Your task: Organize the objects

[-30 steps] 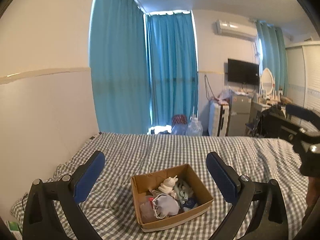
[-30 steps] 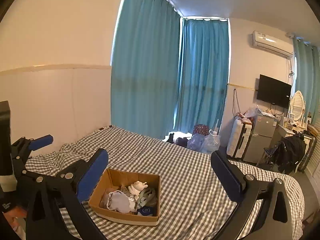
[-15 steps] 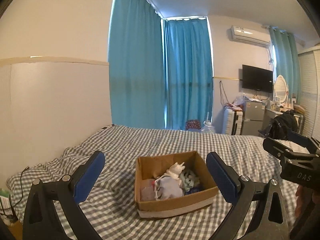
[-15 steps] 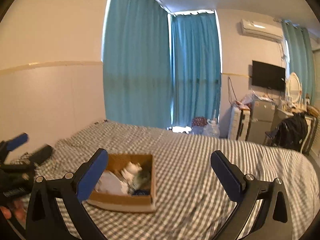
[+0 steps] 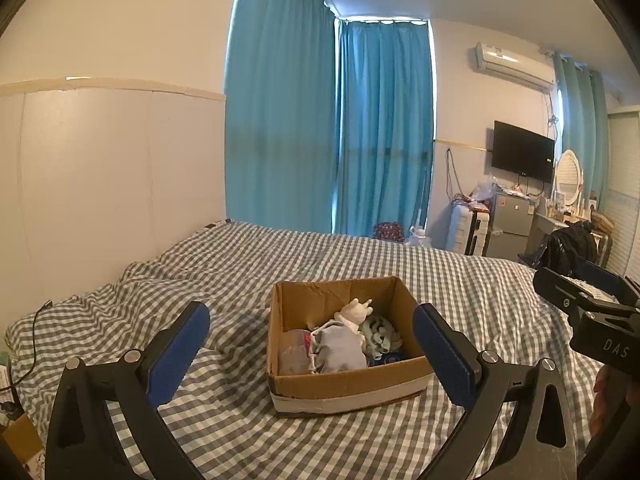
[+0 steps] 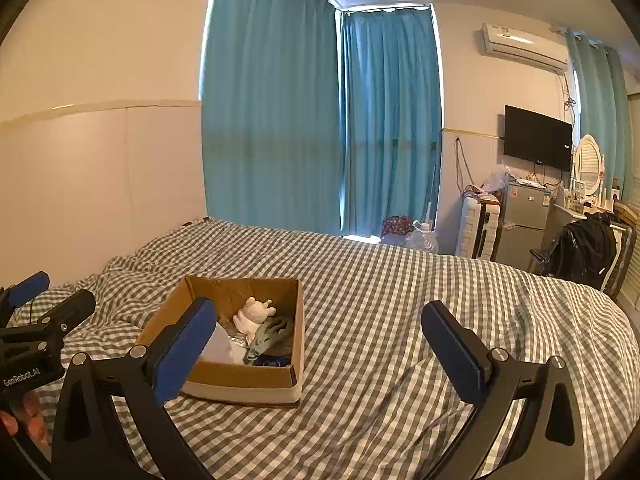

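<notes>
Black hand-held gripper (image 5: 311,350) (blue pads (image 5: 178,354))

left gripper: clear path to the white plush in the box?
Probably yes. The left gripper is open and empty, facing the open-topped cardboard box; the white plush lies on top of the pile, uncovered.

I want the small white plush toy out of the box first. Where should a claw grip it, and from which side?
Grip the small white plush toy across its body, coming straight down from above: it lies on top of the pile, but the open brown cardboard box walls block any sideways approach. The left claw, open and facing the box, looks best placed.
</notes>
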A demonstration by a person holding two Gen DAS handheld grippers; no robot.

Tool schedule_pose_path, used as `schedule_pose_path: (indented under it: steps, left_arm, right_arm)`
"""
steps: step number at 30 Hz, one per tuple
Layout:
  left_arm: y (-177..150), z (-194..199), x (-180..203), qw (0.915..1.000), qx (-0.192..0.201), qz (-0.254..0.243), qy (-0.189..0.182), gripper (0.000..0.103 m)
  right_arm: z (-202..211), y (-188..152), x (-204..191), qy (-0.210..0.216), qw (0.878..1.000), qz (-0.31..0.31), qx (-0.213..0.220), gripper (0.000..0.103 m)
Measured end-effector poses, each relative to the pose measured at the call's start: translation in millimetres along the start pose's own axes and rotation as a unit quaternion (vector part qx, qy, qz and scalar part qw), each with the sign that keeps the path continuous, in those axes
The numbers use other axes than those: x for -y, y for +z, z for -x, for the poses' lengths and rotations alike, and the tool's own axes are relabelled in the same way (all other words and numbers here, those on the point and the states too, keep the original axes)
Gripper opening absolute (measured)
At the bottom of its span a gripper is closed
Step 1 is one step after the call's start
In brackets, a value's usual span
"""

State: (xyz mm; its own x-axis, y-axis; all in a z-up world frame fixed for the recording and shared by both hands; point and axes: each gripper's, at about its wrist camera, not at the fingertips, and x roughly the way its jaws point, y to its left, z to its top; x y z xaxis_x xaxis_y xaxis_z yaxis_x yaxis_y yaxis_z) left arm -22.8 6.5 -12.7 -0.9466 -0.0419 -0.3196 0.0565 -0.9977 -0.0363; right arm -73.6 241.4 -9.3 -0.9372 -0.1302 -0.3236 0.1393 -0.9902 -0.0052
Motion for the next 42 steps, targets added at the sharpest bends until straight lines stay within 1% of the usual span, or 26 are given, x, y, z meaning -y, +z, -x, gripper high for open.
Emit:
schedule_pose_path:
  steps: [4,16,42]
  left_arm:
    - [-0.2,-1.5,0.4,1.0000,-0.009,0.000,0.000,0.103]
    - [-3.6,-3.4,5.1,0.9998,-0.017,-0.009,0.002,0.103]
    - [-5.7,-3.2,4.2,0.9997,-0.022,-0.010,0.004,0.103]
  right_arm:
    - [1.8,-0.7,-0.6,-0.002,1.000,0.005,0.003,0.103]
    - [-2.3,0.0,-3.0,-0.003,1.000,0.008,0.006,0.103]
    - [-0.1,1.5,1.0,0.001,1.000,0.005,0.004,0.103]
